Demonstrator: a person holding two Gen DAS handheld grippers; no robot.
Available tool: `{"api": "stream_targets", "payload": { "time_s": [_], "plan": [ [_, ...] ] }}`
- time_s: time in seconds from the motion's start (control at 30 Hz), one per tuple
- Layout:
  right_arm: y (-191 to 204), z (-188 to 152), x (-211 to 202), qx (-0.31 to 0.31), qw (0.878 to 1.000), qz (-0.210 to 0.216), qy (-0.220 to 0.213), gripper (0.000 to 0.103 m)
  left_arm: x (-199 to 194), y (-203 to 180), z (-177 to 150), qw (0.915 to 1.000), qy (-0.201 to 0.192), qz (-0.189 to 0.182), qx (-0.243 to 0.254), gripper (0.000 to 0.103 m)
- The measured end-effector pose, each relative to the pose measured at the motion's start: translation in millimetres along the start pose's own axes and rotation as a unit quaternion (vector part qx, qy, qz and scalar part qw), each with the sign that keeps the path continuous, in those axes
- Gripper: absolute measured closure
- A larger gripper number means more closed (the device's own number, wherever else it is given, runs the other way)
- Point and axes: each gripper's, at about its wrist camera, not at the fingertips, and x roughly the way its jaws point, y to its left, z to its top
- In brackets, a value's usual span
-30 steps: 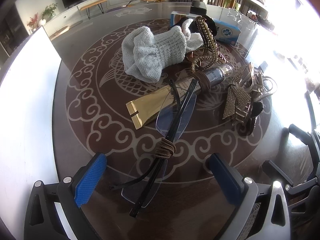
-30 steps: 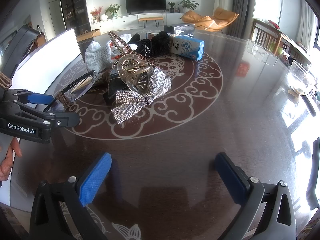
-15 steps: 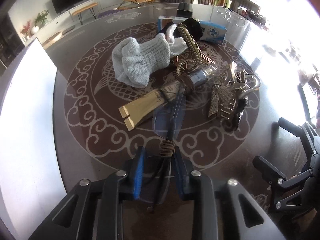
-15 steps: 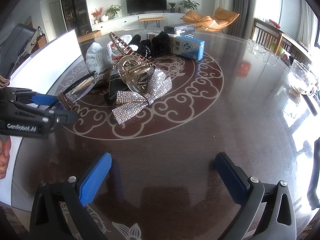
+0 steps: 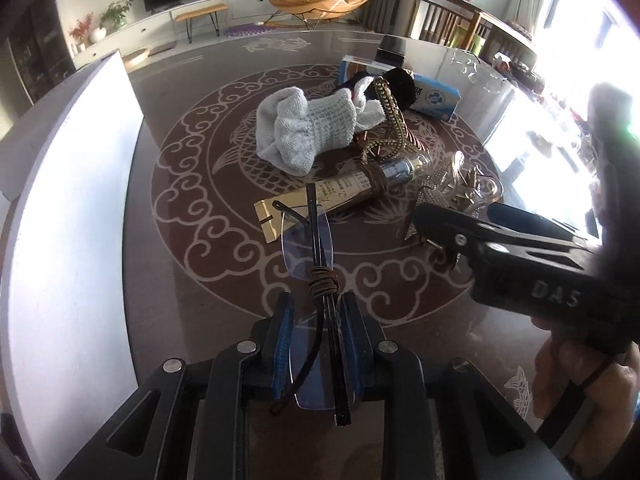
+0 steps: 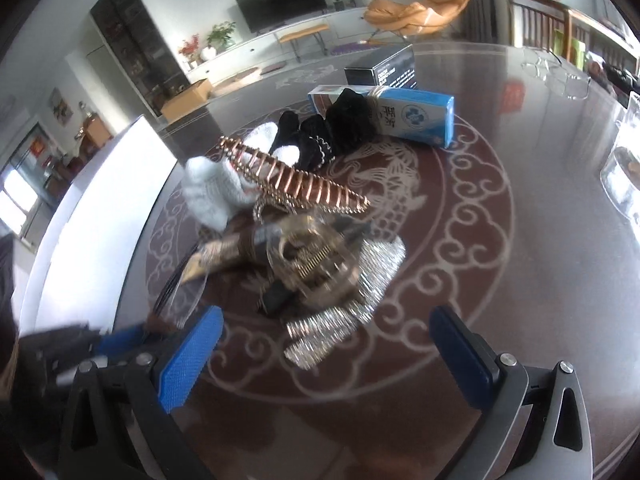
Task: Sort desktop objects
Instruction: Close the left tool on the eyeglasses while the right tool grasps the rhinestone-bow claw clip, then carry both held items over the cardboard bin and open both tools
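**Left wrist view: glasses clamped, right claw spread over the pile**

Left wrist view, near field: left claw (image 5: 316, 344) is clamped on the folded glasses (image 5: 310, 240); both blue pads press the black temples and the clear lens edge. A brown cord (image 5: 323, 280) is wound around the frame just ahead of the pads. The glasses project forward over the dark patterned table (image 5: 200, 240), their far tips over the gold tube (image 5: 340, 192).

Right of that, the right claw (image 6: 324, 344) enters from the side, a hand (image 5: 580, 372) behind it. In its own view its pads stand wide apart with nothing between them, above the table just short of the rhinestone bow clip (image 6: 340, 312).

Middle field: the clear hair claw clip (image 6: 312, 264) lies on the bow clip. The gold tube lies touching the pile. Behind it, a copper comb-like clip (image 6: 296, 180) is tilted up against the white knit cloth (image 5: 308, 132).

Far field: black fabric (image 6: 332, 132), then the blue-and-white box (image 6: 420, 116), then a black box (image 6: 384, 68). A white board (image 5: 68, 220) runs along the table's left edge.
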Motion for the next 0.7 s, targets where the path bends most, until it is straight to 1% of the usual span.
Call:
{"api": "stream_targets", "payload": {
  "time_s": [0.03, 0.07, 0.13, 0.17, 0.2, 0.23, 0.3, 0.5, 0.6, 0.7],
  "plan": [
    [4, 2, 4, -0.001, 1.000, -0.007, 0.001, 0.000, 1, 2, 1, 1.0000, -0.002, 0.000, -0.003, 0.079],
    [6, 3, 8, -0.002, 1.000, -0.016, 0.002, 0.000, -7, -1, -8, 1.0000, -0.005, -0.002, -0.006, 0.079],
    [8, 2, 11, -0.004, 0.999, -0.040, -0.004, 0.016, -13, 0, -11, 0.9999, -0.011, -0.005, -0.011, 0.079],
    [7, 2, 7, -0.007, 0.999, -0.042, -0.012, 0.039, -17, 0, -13, 0.9998, -0.015, -0.007, -0.012, 0.079],
    [2, 1, 5, -0.001, 1.000, -0.026, -0.010, 0.043, -22, 0, -14, 0.9996, -0.022, -0.009, -0.013, 0.079],
    [-2, -1, 2, 0.001, 1.000, -0.020, -0.011, 0.045, -26, -1, -15, 0.9995, -0.027, -0.010, -0.013, 0.079],
    [-8, -5, -8, -0.008, 1.000, -0.026, -0.016, 0.048, -35, 1, -18, 0.9989, -0.038, -0.019, -0.017, 0.079],
    [-26, -18, -58, -0.012, 0.999, -0.003, -0.038, 0.048, -65, 4, -27, 0.9963, -0.072, -0.041, -0.020, 0.079],
    [-21, -18, -81, -0.020, 0.999, 0.010, -0.048, 0.048, -94, 6, -31, 0.9928, -0.102, -0.057, -0.024, 0.079],
    [2, -16, -99, -0.034, 0.997, 0.030, -0.056, 0.048, -134, 17, -34, 0.9869, -0.140, -0.075, -0.029, 0.079]
  ]
}}
